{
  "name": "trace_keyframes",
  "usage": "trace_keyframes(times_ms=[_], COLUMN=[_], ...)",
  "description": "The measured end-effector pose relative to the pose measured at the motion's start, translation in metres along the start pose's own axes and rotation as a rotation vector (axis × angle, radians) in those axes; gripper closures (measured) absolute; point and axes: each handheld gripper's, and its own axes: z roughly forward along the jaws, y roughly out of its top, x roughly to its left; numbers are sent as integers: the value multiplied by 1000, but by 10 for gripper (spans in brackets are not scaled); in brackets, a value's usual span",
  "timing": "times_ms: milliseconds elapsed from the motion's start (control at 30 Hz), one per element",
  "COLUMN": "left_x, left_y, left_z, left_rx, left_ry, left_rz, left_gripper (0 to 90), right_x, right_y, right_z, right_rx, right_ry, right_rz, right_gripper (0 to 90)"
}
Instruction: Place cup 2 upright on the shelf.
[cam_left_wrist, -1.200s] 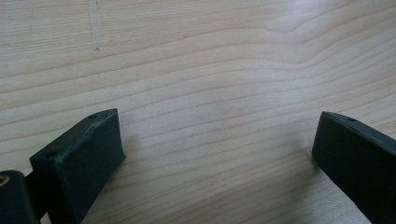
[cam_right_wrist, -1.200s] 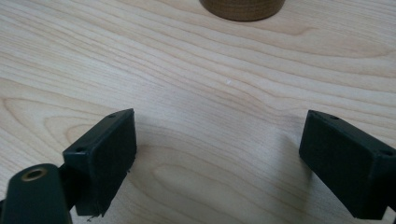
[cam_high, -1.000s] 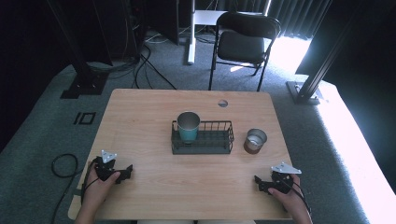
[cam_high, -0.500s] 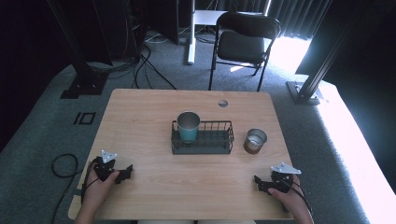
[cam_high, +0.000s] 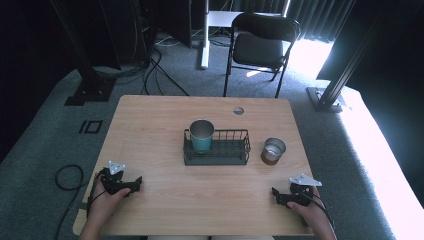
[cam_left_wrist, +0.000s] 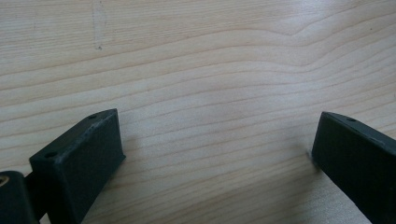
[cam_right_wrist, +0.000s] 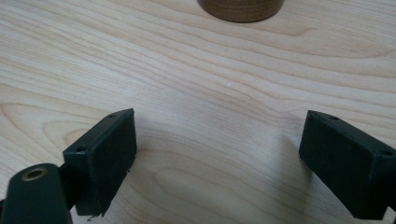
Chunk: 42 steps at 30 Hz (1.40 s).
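The wooden tabletop (cam_high: 165, 125) carries a dark wire rack (cam_high: 216, 148) near its centre, with its long axis parallel to the near and far edges. A teal cup (cam_high: 201, 136) with a metal rim stands upright in the left end of the rack, mouth facing up. A brown cup (cam_high: 273, 150), also upright with its mouth up, stands on the bare wood just beside the rack's right end, apart from it, toward the tabletop's right edge.

The left gripper (cam_high: 131, 184) rests on the wood near the near left corner, held in the person's left hand (cam_high: 102, 200); it points toward the tabletop's right edge. In the left gripper view its jaws stand wide apart with only wood grain between them.

The right gripper (cam_high: 278, 195) rests near the near right corner in the person's right hand (cam_high: 311, 210) and points toward the left edge. In the right gripper view its jaws are likewise spread wide and hold nothing; the base of the brown cup (cam_right_wrist: 241, 8) shows at the top edge, well ahead of the jaws. A round hole (cam_high: 238, 110) lies near the far edge. A folding chair (cam_high: 260, 42) stands on the floor beyond the table.
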Motion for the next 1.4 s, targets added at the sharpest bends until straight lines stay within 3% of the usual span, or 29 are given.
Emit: trace_keyframes(times_ms=[700, 1000, 1400], left_x=[0, 0, 0], left_y=[0, 0, 0], left_z=[0, 0, 0], left_rx=[-1, -1, -1], left_ry=[0, 0, 0], left_rz=[0, 0, 0], left_gripper=[25, 25, 25], right_x=[-2, -6, -10], right_y=[10, 22, 36], right_z=[9, 12, 21], right_rx=[-20, -82, -112], right_ry=[-11, 17, -11], right_rz=[40, 76, 80], right_gripper=[126, 126, 126])
